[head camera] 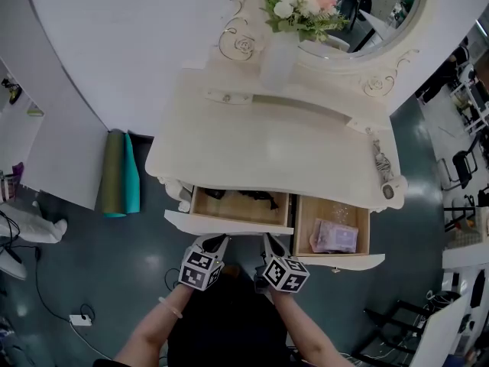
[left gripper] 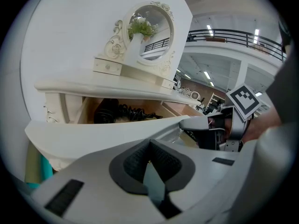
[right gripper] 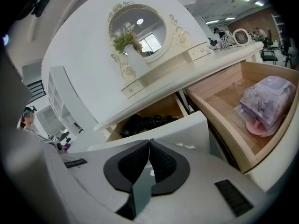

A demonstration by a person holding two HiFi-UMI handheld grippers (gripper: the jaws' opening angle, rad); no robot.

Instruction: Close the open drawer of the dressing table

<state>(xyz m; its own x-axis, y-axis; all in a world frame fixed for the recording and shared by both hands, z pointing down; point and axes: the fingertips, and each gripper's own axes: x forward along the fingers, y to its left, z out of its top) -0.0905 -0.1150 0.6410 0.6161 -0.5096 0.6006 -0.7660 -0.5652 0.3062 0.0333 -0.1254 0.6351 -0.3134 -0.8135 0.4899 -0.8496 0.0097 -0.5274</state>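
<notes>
Facing the dressing table (head camera: 290, 140), we held both tools low at the front panel of its left drawer (head camera: 229, 223). The left gripper (head camera: 216, 241) was clenched, its pads pressed together on nothing, and the right gripper (head camera: 273, 243) was clamped shut the same way, also empty. They sat side by side, near each other, toward the right half of that panel. We could not tell whether the tips touched the wood.

The left drawer stood open with a black coiled cord (head camera: 252, 196) inside. The right drawer (head camera: 344, 262) stood open too, pulled out farther, so its side wall ran just beside the right gripper. A clear packet (head camera: 334, 236) with pale purple contents lay in it; its print was too small to read.

On the tabletop, a vase of flowers (head camera: 279, 56) stood before the oval mirror (head camera: 386, 17), and a hair dryer (head camera: 384, 176) lay near the right edge. Two rolled mats (head camera: 121, 174), olive and teal, leaned by the table's left end, well apart from our arms. The marker cubes carried only black-and-white square patterns.
</notes>
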